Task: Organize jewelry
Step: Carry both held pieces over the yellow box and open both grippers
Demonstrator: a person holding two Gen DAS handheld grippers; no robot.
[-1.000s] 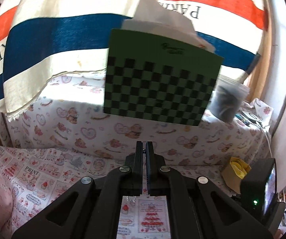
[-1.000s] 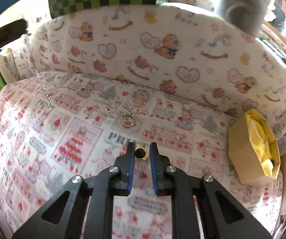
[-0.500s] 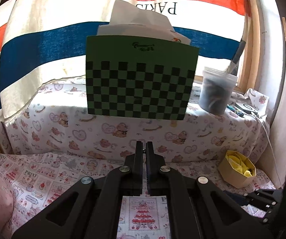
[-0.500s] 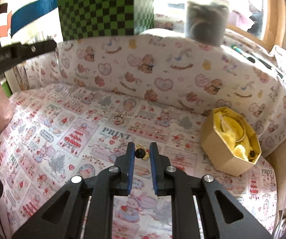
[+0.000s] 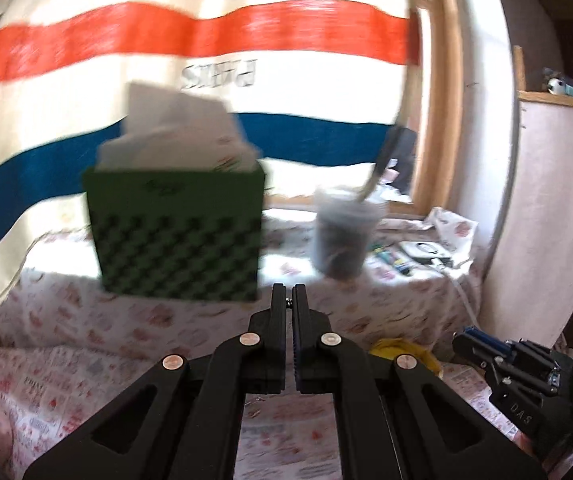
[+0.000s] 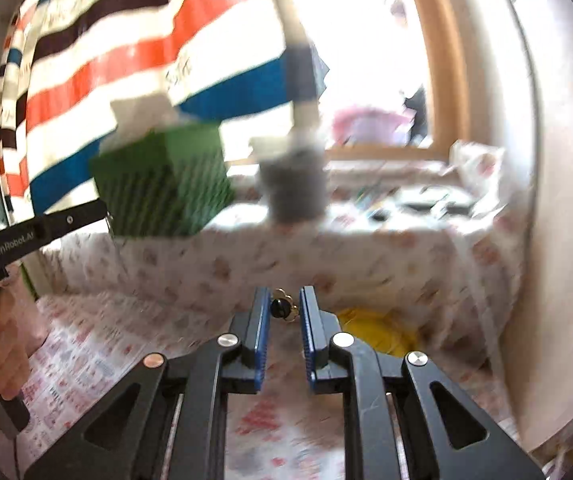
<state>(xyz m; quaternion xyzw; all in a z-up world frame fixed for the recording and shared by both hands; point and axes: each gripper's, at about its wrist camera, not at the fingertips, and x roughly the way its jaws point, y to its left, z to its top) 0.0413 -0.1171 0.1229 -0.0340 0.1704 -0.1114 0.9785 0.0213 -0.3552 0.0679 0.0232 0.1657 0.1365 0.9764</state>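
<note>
My right gripper (image 6: 283, 305) is shut on a small black-and-gold earring (image 6: 281, 308), held in the air above the patterned cloth. The box with yellow lining (image 6: 374, 330) lies just right of its fingertips, partly hidden by the right finger. In the left wrist view my left gripper (image 5: 288, 300) is shut with nothing visible between its fingers; the yellow-lined box (image 5: 400, 349) peeks out behind its right arm. The right gripper (image 5: 506, 364) shows at the lower right there. Both views are blurred.
A green checkered box (image 5: 178, 232) with white papers stands on the raised ledge, a translucent cup (image 5: 344, 236) with a brush beside it. A striped towel (image 5: 190, 80) hangs behind. Small items lie at the ledge's right end. A hand (image 6: 2, 352) holds the left gripper's handle.
Both grippers have lifted and tilted upward, so the table has dropped low in view. The right gripper has swung toward the yellow-lined box with the earring still held. The ring on the cloth is out of view.
</note>
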